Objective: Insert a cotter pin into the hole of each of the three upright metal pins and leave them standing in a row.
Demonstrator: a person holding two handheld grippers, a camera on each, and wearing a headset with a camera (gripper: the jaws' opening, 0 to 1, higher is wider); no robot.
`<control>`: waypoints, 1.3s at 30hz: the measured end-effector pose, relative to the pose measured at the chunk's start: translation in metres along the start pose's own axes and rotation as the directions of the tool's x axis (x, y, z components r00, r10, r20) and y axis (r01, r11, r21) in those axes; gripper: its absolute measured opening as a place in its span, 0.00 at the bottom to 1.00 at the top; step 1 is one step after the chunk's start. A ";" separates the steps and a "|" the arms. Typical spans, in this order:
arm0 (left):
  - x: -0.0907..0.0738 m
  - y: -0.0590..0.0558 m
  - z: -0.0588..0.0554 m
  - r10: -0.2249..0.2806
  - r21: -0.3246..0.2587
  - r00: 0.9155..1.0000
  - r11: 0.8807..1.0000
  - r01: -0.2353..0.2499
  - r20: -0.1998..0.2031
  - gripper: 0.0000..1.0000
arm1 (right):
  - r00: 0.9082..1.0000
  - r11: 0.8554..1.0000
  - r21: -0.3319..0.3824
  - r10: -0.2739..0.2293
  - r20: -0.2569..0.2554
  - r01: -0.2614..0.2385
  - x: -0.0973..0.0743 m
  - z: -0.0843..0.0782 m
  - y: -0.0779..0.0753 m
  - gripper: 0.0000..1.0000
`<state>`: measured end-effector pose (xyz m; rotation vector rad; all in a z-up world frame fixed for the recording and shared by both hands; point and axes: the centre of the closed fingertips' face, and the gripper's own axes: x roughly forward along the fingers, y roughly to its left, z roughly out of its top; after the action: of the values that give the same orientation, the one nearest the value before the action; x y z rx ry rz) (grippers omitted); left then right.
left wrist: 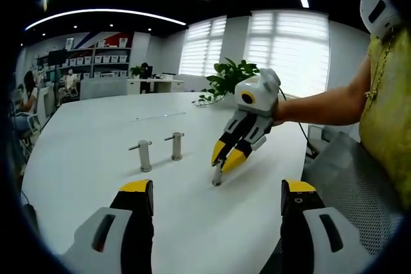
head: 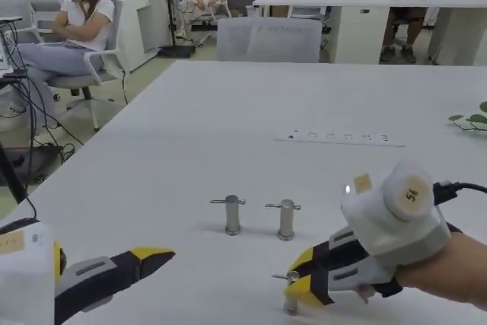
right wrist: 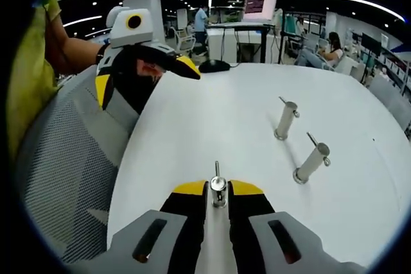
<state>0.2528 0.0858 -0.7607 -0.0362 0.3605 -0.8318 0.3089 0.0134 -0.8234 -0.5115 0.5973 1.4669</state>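
Note:
Two upright metal pins (head: 232,216) (head: 286,220) stand side by side mid-table, each with a cotter pin through its top. A third metal pin (head: 291,304) stands nearer me, to their right. My right gripper (head: 299,278) is at its top, shut on the cotter pin (head: 281,275) that pokes out to the left. In the right gripper view that cotter pin (right wrist: 217,170) juts out between the nearly closed jaws of the gripper (right wrist: 218,188). My left gripper (left wrist: 217,187) hovers open and holds nothing; one yellow fingertip (head: 152,254) is at the bottom left.
A white power strip (head: 338,138) lies farther back on the white table (head: 190,135). Plant leaves (head: 472,119) reach in at the right edge. A grey chair (head: 270,39) stands at the far edge, with seated people beyond it.

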 end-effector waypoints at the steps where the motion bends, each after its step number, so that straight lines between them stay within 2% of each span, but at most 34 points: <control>1: 0.000 0.000 0.000 0.000 -0.001 1.000 1.000 0.000 0.000 0.81 | 1.000 1.000 0.004 0.001 0.004 -0.001 0.000 0.000 0.000 0.14; 7: -0.001 0.000 0.000 0.000 -0.002 1.000 1.000 0.000 -0.008 0.80 | 1.000 1.000 -0.004 -0.006 0.018 0.006 0.001 0.002 -0.002 0.12; 27: -0.002 0.003 0.003 -0.002 -0.002 1.000 1.000 0.002 -0.007 0.78 | 1.000 0.999 -0.042 0.008 -0.014 -0.009 -0.003 0.000 -0.004 0.09; 33: -0.002 0.003 0.004 -0.001 -0.004 1.000 1.000 0.001 -0.007 0.78 | 1.000 0.999 -0.038 -0.002 -0.016 0.001 -0.011 -0.001 -0.011 0.08; 39: -0.001 0.004 0.007 0.000 0.003 1.000 1.000 0.000 -0.002 0.77 | 1.000 0.999 -0.031 -0.020 -0.015 0.019 -0.025 0.000 -0.027 0.08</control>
<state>0.2572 0.0884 -0.7541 -0.0325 0.3615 -0.8327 0.3354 -0.0066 -0.8086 -0.5514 0.5811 1.4565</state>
